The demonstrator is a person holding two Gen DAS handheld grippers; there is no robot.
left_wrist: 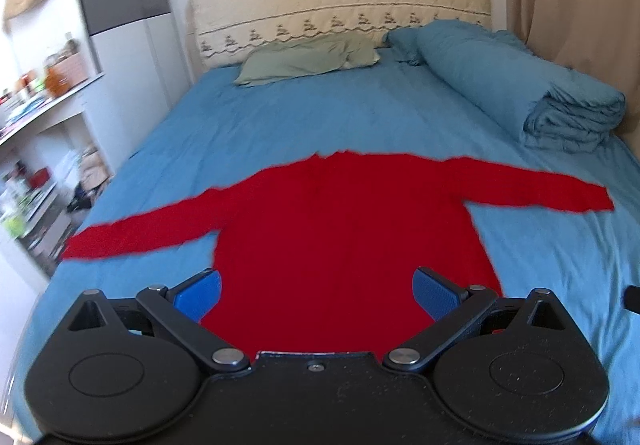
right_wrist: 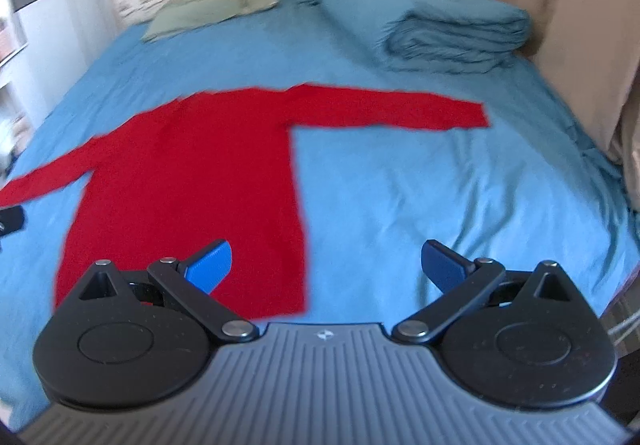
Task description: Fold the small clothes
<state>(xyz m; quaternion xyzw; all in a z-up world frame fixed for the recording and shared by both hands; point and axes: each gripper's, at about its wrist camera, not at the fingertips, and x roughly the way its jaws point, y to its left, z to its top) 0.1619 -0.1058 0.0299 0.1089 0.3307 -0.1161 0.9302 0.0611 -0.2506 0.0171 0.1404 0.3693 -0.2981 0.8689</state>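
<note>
Across the frame's middle the red sweater lies flat, unfolded; left gripper and right gripper are held spread, empty; a sleeve grasp is judged next.

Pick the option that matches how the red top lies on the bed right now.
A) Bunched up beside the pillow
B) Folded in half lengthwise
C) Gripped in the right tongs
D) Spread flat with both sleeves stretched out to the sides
D: the red top lies flat on the blue sheet, a sleeve out to each side; both tongs are open and empty.
</note>
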